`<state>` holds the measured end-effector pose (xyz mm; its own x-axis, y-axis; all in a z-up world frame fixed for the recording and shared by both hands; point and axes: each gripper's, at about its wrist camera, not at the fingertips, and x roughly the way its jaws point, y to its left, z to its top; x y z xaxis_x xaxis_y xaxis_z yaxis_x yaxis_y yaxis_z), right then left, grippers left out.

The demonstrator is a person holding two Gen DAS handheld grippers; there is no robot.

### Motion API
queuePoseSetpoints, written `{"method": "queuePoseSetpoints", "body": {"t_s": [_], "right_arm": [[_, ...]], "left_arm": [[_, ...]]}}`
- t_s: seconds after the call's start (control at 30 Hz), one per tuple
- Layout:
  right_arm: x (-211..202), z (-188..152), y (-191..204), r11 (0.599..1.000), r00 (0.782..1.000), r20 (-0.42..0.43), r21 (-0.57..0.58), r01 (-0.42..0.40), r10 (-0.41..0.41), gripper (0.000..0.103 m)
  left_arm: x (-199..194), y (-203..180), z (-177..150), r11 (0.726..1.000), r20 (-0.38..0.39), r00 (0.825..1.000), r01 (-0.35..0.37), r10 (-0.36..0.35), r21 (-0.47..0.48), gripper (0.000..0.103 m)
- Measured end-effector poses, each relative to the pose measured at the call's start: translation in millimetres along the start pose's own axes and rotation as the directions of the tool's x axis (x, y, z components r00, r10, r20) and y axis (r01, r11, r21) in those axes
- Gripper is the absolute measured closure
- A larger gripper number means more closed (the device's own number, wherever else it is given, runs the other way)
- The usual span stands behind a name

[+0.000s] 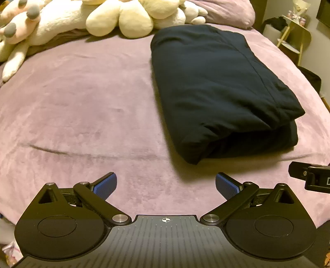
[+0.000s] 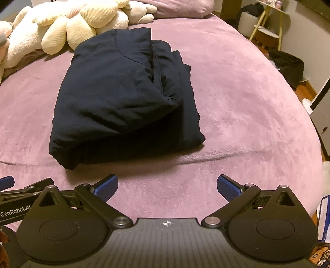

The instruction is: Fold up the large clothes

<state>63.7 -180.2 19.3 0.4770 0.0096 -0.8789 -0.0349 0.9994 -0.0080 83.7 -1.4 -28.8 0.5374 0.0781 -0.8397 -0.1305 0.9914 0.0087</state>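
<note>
The dark garment (image 2: 123, 103) is lying folded on the bed (image 2: 237, 113). The left gripper (image 1: 166, 185) and right gripper (image 2: 167, 186) are gaping wide, empty. Risk: loose right-side layers slipping apart if nudged.

- Dark navy garment (image 1: 218, 82), large, smooth padded-looking fabric; folded into a thick rectangular bundle of several layers.
- Lies flat on the mauve plush bedcover (image 1: 82, 103), long axis running away from both cameras; far end near the cream plush toys (image 1: 123, 18), not clearly touching them.
- Left wrist view: top layer smooth, one seam running lengthwise; near end shows a rounded fold over a lower layer.
- Right wrist view: garment (image 2: 115, 96) has staggered layer edges stepping out along its right side; top layer puckered near the right corner.
- Nothing grips it.
</note>
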Motion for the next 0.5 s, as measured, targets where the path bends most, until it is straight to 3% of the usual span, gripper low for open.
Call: {"method": "queuePoseSetpoints", "body": {"t_s": [0.3,0.5], "right_arm": [[1.7,-1.0,-1.9,1.000,1.000,-0.003,0.000,0.003,-0.003,0.001],[1.3,-1.4,-2.6,1.000,1.000,0.003,-0.002,0.003,-0.003,0.001]], "left_arm": [[-1.5,-4.7,1.7,1.000,0.016,1.000,-0.010,0.010,0.022,0.000],[1.1,-2.9,2.3,1.000,-0.002,1.000,0.026,-0.026,0.010,0.000]]}}
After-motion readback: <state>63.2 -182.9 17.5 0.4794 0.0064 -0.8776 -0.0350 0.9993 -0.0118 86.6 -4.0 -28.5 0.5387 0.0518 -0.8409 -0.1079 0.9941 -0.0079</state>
